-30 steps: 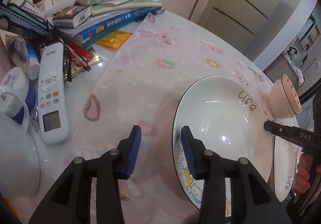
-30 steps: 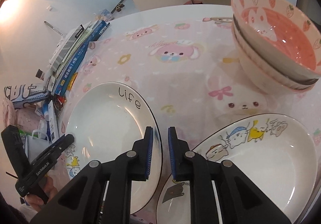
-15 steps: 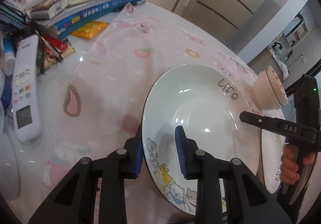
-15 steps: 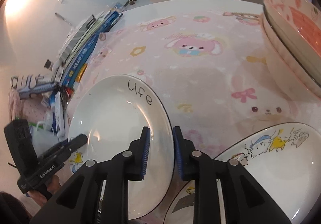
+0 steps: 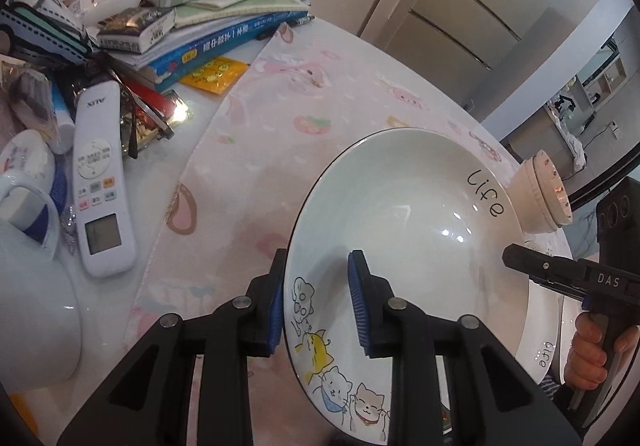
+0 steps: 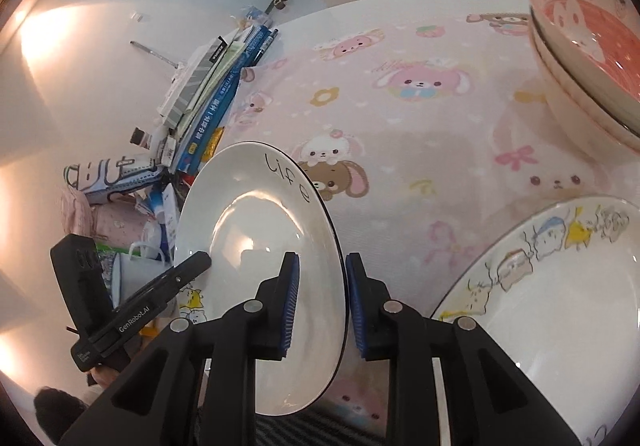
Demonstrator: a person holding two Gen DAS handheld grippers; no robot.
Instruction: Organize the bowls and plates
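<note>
I am holding the "life" plate (image 5: 404, 230) between both grippers, and it is tilting up off the pink cartoon tablecloth (image 5: 256, 150). The left gripper (image 5: 318, 308) is straddling the plate's near-left rim by the cat drawings: its outer blue pad is lying against the underside of the rim, while its inner pad is standing over the plate's face with a visible gap, so from this view I cannot tell whether it is truly pinching. The right gripper (image 6: 319, 304) is straddling the opposite rim, one pad over the white face, the other behind the dark edge line; its jaws are narrow around the rim, and whether both pads are pressing is not clear either. To the right of the right jaws, the second cartoon plate (image 6: 560, 286) is lying flat, and beyond it the stacked strawberry bowls (image 6: 576, 58) are sitting at the cloth's far edge. I am judging the step to be carrying this plate over onto the second one. To do that well, I should be seating both rims deeper between the pads, keeping the two grippers level with each other so the glazed rim is not sliding out, and lowering it centred, well clear of the bowls.
</note>
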